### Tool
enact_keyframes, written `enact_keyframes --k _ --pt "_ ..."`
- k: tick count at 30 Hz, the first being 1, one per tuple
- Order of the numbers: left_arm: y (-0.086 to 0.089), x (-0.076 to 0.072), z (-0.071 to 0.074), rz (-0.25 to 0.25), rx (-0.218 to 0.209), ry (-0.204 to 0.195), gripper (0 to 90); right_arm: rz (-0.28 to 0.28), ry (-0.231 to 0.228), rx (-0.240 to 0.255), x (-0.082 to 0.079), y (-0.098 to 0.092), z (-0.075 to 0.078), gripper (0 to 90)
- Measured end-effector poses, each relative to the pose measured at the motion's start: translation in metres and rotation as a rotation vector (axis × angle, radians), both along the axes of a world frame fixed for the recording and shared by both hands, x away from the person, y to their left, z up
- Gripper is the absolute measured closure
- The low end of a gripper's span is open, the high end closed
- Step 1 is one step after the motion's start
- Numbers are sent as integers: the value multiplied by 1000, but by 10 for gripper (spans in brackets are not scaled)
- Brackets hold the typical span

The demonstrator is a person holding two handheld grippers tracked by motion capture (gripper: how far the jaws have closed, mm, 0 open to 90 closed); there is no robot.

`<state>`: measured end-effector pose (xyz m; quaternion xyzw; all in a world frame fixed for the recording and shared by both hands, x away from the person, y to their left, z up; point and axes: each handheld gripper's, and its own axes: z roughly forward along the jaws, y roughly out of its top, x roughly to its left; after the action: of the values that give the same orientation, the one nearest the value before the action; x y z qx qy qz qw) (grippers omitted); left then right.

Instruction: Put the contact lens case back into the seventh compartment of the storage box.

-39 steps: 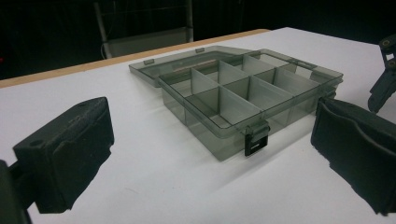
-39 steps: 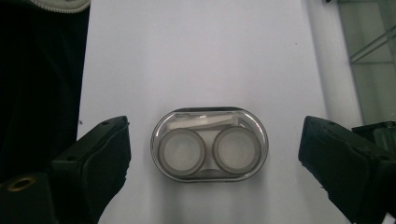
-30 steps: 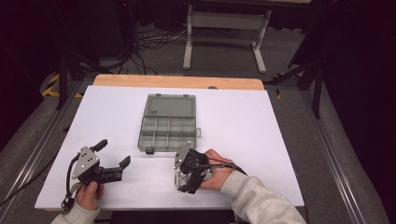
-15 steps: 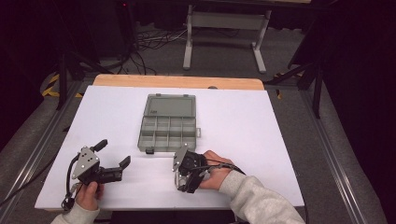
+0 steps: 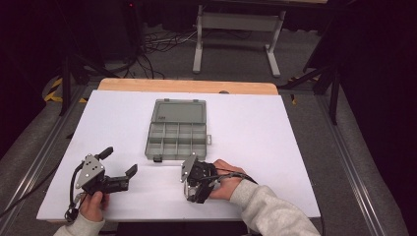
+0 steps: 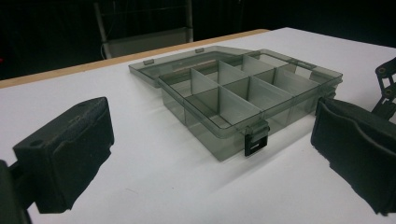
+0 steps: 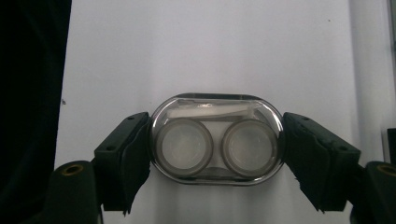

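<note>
A clear oval contact-lens case (image 7: 217, 112) with two round white wells lies on the white table. My right gripper (image 7: 217, 144) has just been closing on it, and its pads now press on both ends of the case. From above, the right gripper (image 5: 194, 186) points down at the table's front middle and covers the case. To the left, my left gripper (image 5: 118, 162) is held level and open, with nothing between its fingers. It faces a smoky grey compartment box (image 6: 243, 100).
The compartment box (image 5: 176, 129) lies open at the table's middle, lid folded back, several compartments showing bare, a black latch on its near edge. White table sheet (image 5: 275, 142) spreads right and left. A metal stand (image 5: 236, 29) and cables lie beyond the far edge.
</note>
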<state>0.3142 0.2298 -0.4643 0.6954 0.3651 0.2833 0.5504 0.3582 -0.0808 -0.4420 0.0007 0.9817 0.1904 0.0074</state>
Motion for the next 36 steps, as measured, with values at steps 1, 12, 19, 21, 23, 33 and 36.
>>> enact_keyframes --k 1,12,19,21,23,33,36 --pt "0 0 0 0 0 0 2 -1 -3 0 0 0 0 262" --pt "0 0 0 0 0 1 2 4 -6 6 -2 0 2 263" --pt "0 0 0 1 0 1 2 -7 -21 46 -2 -3 12 263" --pt "0 0 0 1 0 1 2 -1 -24 51 -2 -4 14 263" --pt "0 0 0 3 0 2 1 1 -34 63 -1 -5 16 263" --pt "0 0 0 4 -4 2 1 -15 -72 112 1 -9 36 263" --pt "0 0 0 4 -5 2 2 -18 -78 128 3 -10 40 263"
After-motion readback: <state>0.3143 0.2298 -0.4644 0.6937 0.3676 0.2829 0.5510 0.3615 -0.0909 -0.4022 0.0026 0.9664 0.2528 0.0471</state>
